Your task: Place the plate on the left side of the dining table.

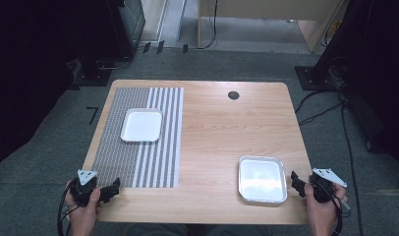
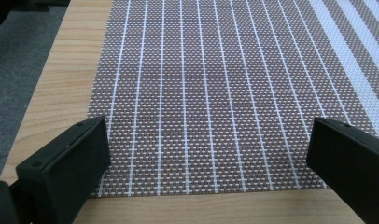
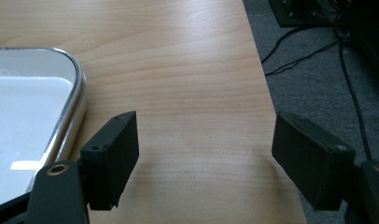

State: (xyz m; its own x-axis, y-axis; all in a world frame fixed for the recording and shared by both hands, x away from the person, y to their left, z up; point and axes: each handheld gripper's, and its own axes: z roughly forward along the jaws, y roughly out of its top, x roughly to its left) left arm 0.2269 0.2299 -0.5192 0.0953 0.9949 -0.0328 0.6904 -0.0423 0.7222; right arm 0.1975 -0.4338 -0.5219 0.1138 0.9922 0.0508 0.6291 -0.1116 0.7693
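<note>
My left gripper [image 1: 111, 188] rests at the table's front left corner, held by a hand, its jaws open over the near edge of a woven striped placemat [image 1: 138, 135]. In the left gripper view the placemat [image 2: 215, 93] lies between the wide-apart jaws of that gripper [image 2: 208, 154]. A white square plate [image 1: 142, 125] sits on the placemat's far part. My right gripper [image 1: 298, 183] is at the front right edge, open, just right of a metal tray [image 1: 262, 179]. The right gripper view has the tray's rim [image 3: 73, 107] left of the empty open gripper [image 3: 204, 154].
The wooden table [image 1: 212, 123] has a dark round grommet [image 1: 233, 95] near its far edge. Cables [image 1: 347, 142] trail on the grey floor to the right, and the table's right edge [image 3: 271, 107] runs close to my right gripper. Dark equipment stands at the back left.
</note>
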